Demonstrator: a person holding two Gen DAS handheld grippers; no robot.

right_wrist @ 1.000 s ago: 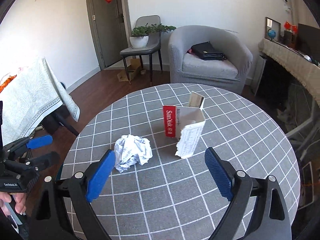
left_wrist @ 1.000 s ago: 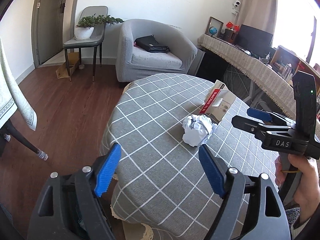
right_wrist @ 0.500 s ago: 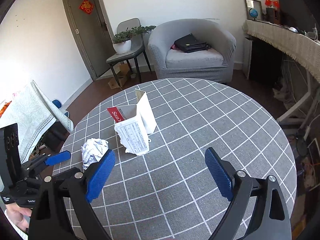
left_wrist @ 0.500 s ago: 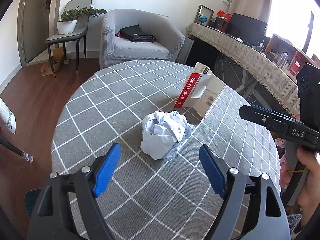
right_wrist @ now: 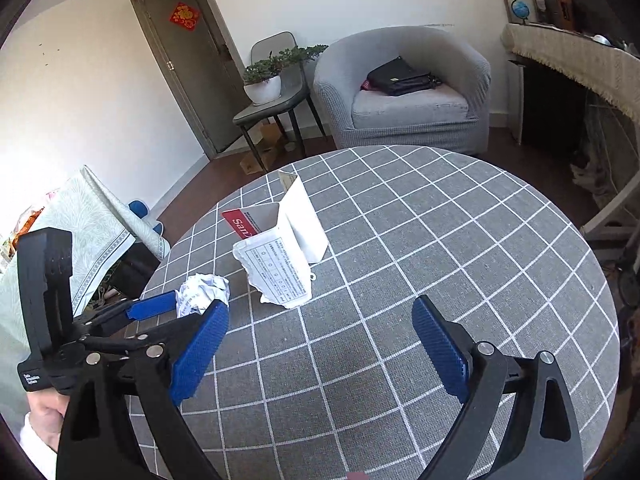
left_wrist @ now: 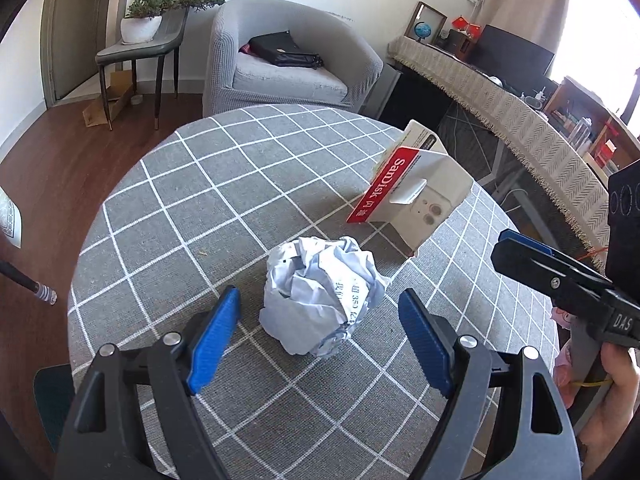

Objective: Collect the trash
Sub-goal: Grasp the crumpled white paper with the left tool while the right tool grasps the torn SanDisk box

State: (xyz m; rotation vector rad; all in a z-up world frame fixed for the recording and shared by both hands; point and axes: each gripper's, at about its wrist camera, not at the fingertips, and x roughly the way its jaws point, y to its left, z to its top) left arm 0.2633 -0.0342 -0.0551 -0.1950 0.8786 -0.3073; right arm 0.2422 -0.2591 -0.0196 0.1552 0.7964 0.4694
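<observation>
A crumpled white paper ball (left_wrist: pixel 322 294) lies on the round table with the grey checked cloth (left_wrist: pixel 224 184). My left gripper (left_wrist: pixel 320 338) is open, its blue pads on either side of the ball's near end, not touching it. A torn white and red SanDisk package (left_wrist: pixel 412 194) stands just behind the ball. In the right wrist view the ball (right_wrist: pixel 202 292) is at the left and the package (right_wrist: pixel 286 248) stands ahead. My right gripper (right_wrist: pixel 320 350) is open and empty above the cloth (right_wrist: pixel 440 248), short of the package. It also shows in the left wrist view (left_wrist: pixel 552 276).
A grey armchair (left_wrist: pixel 288 64) with a black bag stands behind the table. A chair with a potted plant (left_wrist: pixel 148 24) is beside the door. A long cloth-covered desk (left_wrist: pixel 500 100) runs along the right. A cloth-draped table (right_wrist: pixel 80 232) is at the left.
My left gripper has moved in over the table until its pads flank the paper ball. My right gripper has swung right and closer, so the package and ball sit further left in its view.
</observation>
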